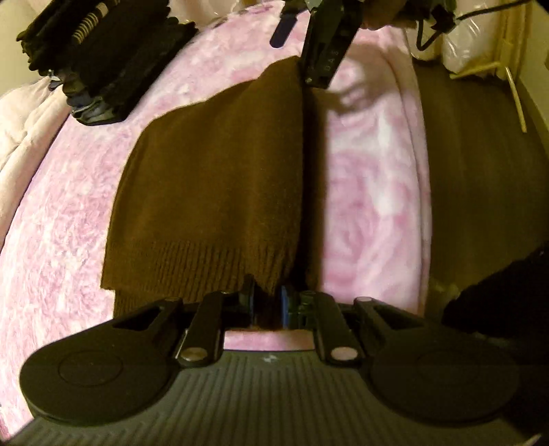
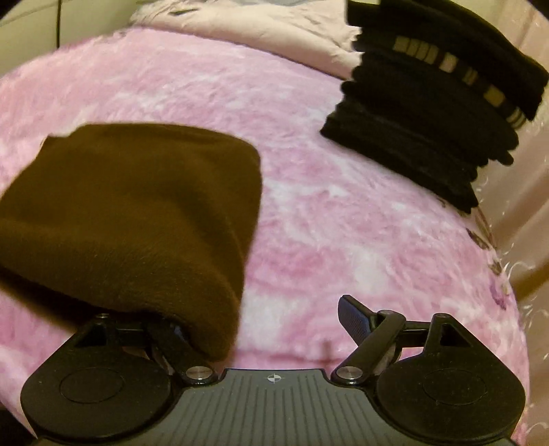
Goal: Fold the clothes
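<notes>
A brown knitted sweater (image 1: 212,192) lies folded lengthwise on a pink fuzzy blanket (image 1: 370,192). My left gripper (image 1: 269,303) is shut on its ribbed hem at the near end, with the fabric pinched between the blue pads. At the far end of the sweater the right gripper (image 1: 302,37) shows with its jaws apart. In the right wrist view the right gripper (image 2: 264,326) is open. The sweater (image 2: 137,212) drapes over and hides its left finger, while the right finger (image 2: 353,319) stands bare over the blanket (image 2: 343,223).
A stack of dark folded clothes (image 1: 103,58) (image 2: 429,113) sits on the blanket beyond the sweater. A pale duvet (image 2: 257,24) lies at the blanket's edge. Dark floor (image 1: 480,154) and plastic bags (image 1: 480,44) are past the bed's side.
</notes>
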Demonstrator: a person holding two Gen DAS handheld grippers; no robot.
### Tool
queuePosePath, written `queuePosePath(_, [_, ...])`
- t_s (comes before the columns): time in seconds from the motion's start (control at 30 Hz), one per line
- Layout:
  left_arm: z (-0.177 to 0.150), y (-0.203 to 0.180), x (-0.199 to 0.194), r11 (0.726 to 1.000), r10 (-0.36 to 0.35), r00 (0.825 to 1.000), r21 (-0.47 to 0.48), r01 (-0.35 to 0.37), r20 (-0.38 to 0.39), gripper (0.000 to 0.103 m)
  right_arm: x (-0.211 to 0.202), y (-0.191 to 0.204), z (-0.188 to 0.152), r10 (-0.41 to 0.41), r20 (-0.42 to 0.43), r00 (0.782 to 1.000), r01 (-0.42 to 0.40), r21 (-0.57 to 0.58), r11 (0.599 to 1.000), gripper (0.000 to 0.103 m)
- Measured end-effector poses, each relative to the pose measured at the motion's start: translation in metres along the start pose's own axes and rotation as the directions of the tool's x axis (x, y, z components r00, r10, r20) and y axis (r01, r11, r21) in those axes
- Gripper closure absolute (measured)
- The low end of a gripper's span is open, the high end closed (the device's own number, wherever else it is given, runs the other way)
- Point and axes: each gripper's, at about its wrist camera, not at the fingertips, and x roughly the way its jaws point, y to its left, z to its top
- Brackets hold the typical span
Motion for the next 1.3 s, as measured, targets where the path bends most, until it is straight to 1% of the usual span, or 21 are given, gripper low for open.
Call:
queuePosePath(0.07, [0.001, -0.003, 0.002, 1.000, 0.017, 1.000, 0.007, -0.017, -0.012, 0.092, 0.001, -0.005, 0.000, 0.036, -0.025, 0.999, -0.035, 0.047, 0.998, 0.020])
queuePosePath(0.2, [-0.001, -0.007, 0.007, 0.999, 0.052, 0.997, 0.018, -0.051, -0.054, 0.089, -0.018, -0.014, -0.003, 0.056, -0.041, 0.998, -0.053, 0.077, 0.996, 0.020])
queuePosePath(0.27, [-0.005, -0.004, -0.001, 0.999, 0.034, 0.997, -0.031, -0.036, -0.068, 0.087, -0.027, -0.016, -0.006, 0.056, -0.068, 0.996, -0.050, 0.090, 0.995, 0.020])
queuePosePath(0.37, [-0.010, 0.001, -0.013, 0.994, 0.008, 0.996, -0.106, -0.018, -0.088, 0.078, -0.042, -0.017, -0.013, 0.039, -0.122, 0.992, -0.025, 0.113, 0.993, 0.020])
queuePosePath(0.5, [-0.023, 0.009, -0.040, 0.971, 0.052, 0.993, -0.226, -0.074, -0.102, 0.074, -0.068, 0.004, -0.007, 0.056, -0.065, 0.996, -0.059, -0.057, 0.997, 0.020])
queuePosePath(0.53, [-0.023, 0.008, -0.045, 0.969, 0.073, 0.993, -0.228, -0.093, -0.097, 0.073, -0.074, 0.010, -0.005, 0.063, -0.049, 0.997, -0.068, -0.104, 0.992, 0.020])
queuePosePath(0.57, [-0.023, 0.007, -0.050, 0.967, 0.093, 0.992, -0.229, -0.111, -0.090, 0.068, -0.076, 0.020, -0.003, 0.080, -0.033, 0.996, -0.085, -0.178, 0.980, 0.020])
queuePosePath(0.6, [-0.020, 0.004, -0.053, 0.966, 0.111, 0.991, -0.226, -0.124, -0.072, 0.063, -0.075, 0.031, -0.001, 0.103, -0.020, 0.994, -0.105, -0.264, 0.959, 0.020])
queuePosePath(0.63, [-0.018, 0.001, -0.056, 0.966, 0.128, 0.990, -0.221, -0.137, -0.054, 0.060, -0.072, 0.044, -0.001, 0.124, -0.010, 0.992, -0.119, -0.362, 0.924, 0.020])
queuePosePath(0.7, [-0.009, -0.007, -0.051, 0.972, 0.148, 0.989, -0.183, -0.150, -0.026, 0.051, -0.060, 0.064, -0.005, 0.139, 0.006, 0.990, -0.114, -0.536, 0.836, 0.020])
queuePosePath(0.8, [-0.001, -0.017, -0.037, 0.981, 0.142, 0.990, -0.134, -0.141, -0.002, 0.050, -0.038, 0.081, -0.016, 0.128, 0.017, 0.992, -0.076, -0.724, 0.685, 0.020])
queuePosePath(0.87, [0.005, -0.023, -0.028, 0.985, 0.139, 0.990, -0.105, -0.137, 0.009, 0.050, -0.026, 0.083, -0.022, 0.121, 0.018, 0.992, -0.060, -0.791, 0.609, 0.035])
queuePosePath(0.9, [0.006, -0.025, -0.024, 0.985, 0.146, 0.989, -0.094, -0.145, 0.010, 0.050, -0.020, 0.084, -0.025, 0.118, 0.018, 0.993, -0.053, -0.818, 0.573, 0.040])
queuePosePath(0.93, [0.007, -0.027, -0.020, 0.985, 0.153, 0.988, -0.084, -0.152, 0.010, 0.048, -0.016, 0.082, -0.023, 0.119, 0.004, 0.993, -0.065, -0.818, 0.571, 0.053])
queuePosePath(0.97, [0.008, -0.029, -0.017, 0.985, 0.160, 0.987, -0.074, -0.159, 0.009, 0.042, -0.014, 0.079, -0.018, 0.123, -0.017, 0.992, -0.086, -0.805, 0.587, 0.067])
queuePosePath(1.0, [0.009, -0.032, -0.014, 0.984, 0.171, 0.985, -0.060, -0.170, 0.011, 0.034, -0.014, 0.075, -0.009, 0.125, -0.041, 0.991, -0.110, -0.782, 0.614, 0.074])
queuePosePath(1.03, [0.010, -0.034, -0.011, 0.983, 0.180, 0.984, -0.046, -0.180, 0.012, 0.031, -0.016, 0.072, 0.004, 0.129, -0.064, 0.990, -0.133, -0.749, 0.649, 0.078])
queuePosePath(1.1, [0.015, -0.039, -0.006, 0.982, 0.189, 0.982, -0.017, -0.189, 0.009, 0.027, -0.023, 0.063, 0.030, 0.143, -0.105, 0.984, -0.176, -0.676, 0.716, 0.080])
queuePosePath(1.13, [0.017, -0.040, -0.004, 0.980, 0.198, 0.980, -0.005, -0.198, 0.008, 0.027, -0.025, 0.060, 0.042, 0.153, -0.125, 0.980, -0.198, -0.644, 0.739, 0.080])
queuePosePath(1.2, [0.022, -0.045, 0.003, 0.973, 0.230, 0.973, 0.023, -0.230, -0.003, 0.024, -0.029, 0.055, 0.064, 0.178, -0.164, 0.970, -0.241, -0.583, 0.776, 0.081])
queuePosePath(1.3, [0.028, -0.047, 0.014, 0.958, 0.282, 0.959, 0.055, -0.280, -0.033, 0.024, -0.035, 0.046, 0.097, 0.220, -0.217, 0.951, -0.300, -0.484, 0.822, 0.081])
